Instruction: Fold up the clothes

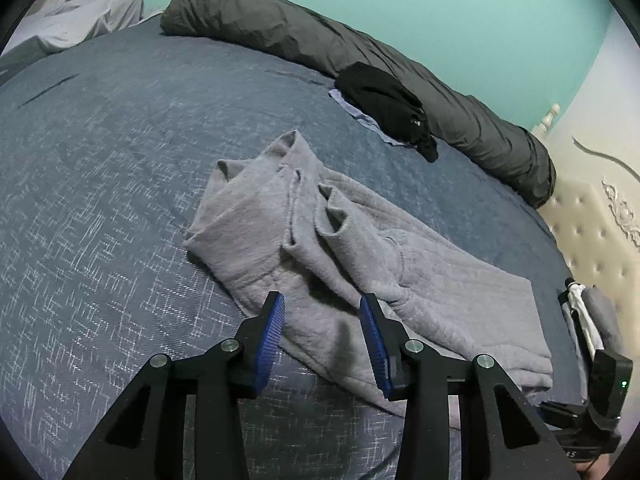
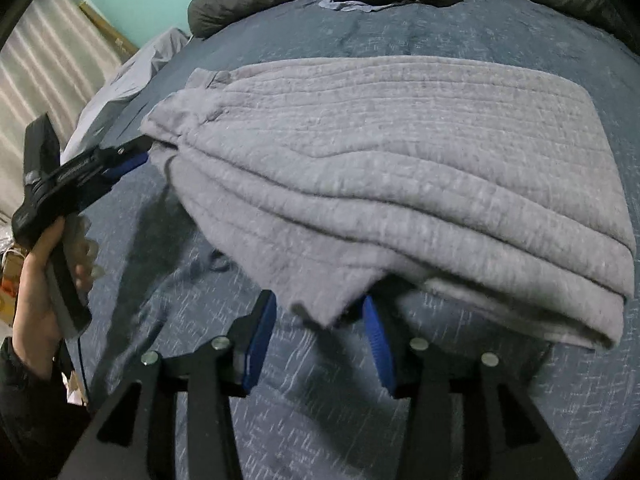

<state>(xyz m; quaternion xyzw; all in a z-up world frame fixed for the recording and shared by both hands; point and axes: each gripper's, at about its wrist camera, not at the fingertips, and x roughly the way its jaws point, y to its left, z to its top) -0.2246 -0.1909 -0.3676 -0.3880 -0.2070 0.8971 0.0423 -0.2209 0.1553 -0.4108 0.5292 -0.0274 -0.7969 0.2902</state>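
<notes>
A grey quilted garment (image 1: 312, 232) lies rumpled on the blue bedspread (image 1: 120, 200), its sleeves bunched toward the far end. My left gripper (image 1: 322, 320) hovers open just over its near edge, with nothing between the blue pads. In the right wrist view the same garment (image 2: 400, 160) is folded in thick layers. One loose corner hangs between the fingers of my right gripper (image 2: 320, 312), which stand wide open. The left gripper (image 2: 136, 152), held by a hand (image 2: 36, 280), has its tip at the garment's left edge.
A rolled dark grey duvet (image 1: 360, 56) runs along the far side of the bed. A black garment (image 1: 384, 108) lies on a light blue cloth (image 1: 360, 116) beside it. A white pillow (image 1: 80, 20) is at far left, a tufted headboard (image 1: 592, 224) at right.
</notes>
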